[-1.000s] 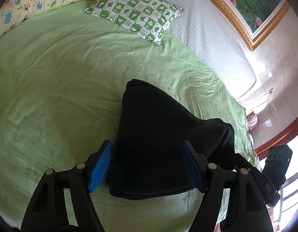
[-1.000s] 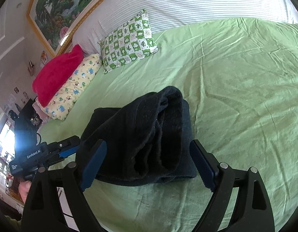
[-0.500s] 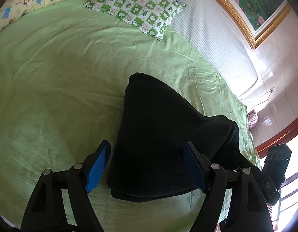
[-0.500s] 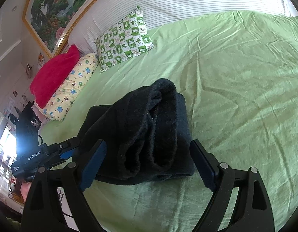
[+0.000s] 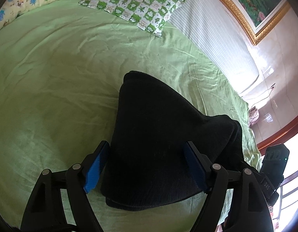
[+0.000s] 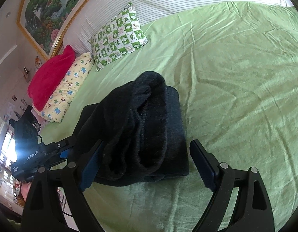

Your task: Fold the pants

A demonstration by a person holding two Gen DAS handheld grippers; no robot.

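The black pants (image 5: 154, 139) lie folded into a thick bundle on the green bed sheet (image 5: 52, 89). In the right wrist view the pants (image 6: 141, 131) show stacked folds with one rounded roll on top. My left gripper (image 5: 145, 170) is open, its blue pads on either side of the bundle's near end without clamping it. My right gripper (image 6: 147, 166) is open too, its jaws standing wide around the other end of the bundle. The left gripper's body also shows in the right wrist view (image 6: 32, 154).
A green-and-white checked pillow (image 6: 118, 38), a yellow cartoon pillow (image 6: 67, 89) and a red cushion (image 6: 50, 77) lie near the striped headboard (image 5: 212, 38). The bed edge runs to the right in the left wrist view (image 5: 245, 119), with floor beyond.
Both grippers have edged slightly closer to the bundle and stayed open. The pants have not visibly moved.
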